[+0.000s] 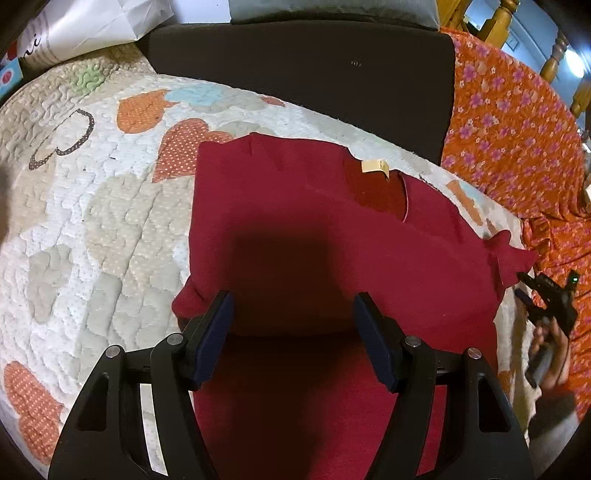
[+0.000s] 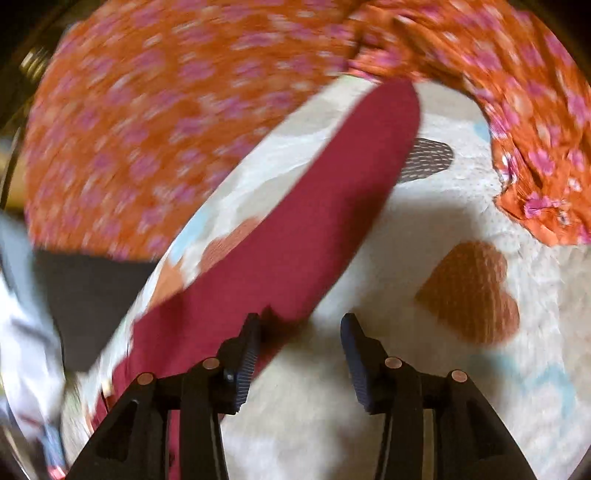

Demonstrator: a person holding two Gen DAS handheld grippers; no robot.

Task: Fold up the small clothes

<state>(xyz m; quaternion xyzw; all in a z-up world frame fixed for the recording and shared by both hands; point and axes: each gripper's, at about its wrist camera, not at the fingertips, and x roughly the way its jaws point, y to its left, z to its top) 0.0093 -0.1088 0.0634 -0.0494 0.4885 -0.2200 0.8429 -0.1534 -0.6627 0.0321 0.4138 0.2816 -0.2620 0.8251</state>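
Note:
A small dark red shirt (image 1: 295,221) lies on a quilted bedspread (image 1: 92,221), with its neck opening and a cream label (image 1: 375,166) at the far side. My left gripper (image 1: 293,325) is open and empty, just above the shirt's near part. The right gripper shows at the right edge of the left wrist view (image 1: 532,291), beside the shirt's sleeve tip. In the blurred right wrist view my right gripper (image 2: 301,332) is open, with the red sleeve (image 2: 314,221) running from its left finger (image 2: 247,354) up and away; nothing is between its jaws.
An orange cloth with pink flowers (image 1: 517,129) lies to the right of the shirt and also shows in the right wrist view (image 2: 147,110). A dark cushion (image 1: 295,66) stands behind the shirt. A white bag (image 1: 92,26) is at the back left. Wooden bedposts (image 1: 498,22) stand at the back right.

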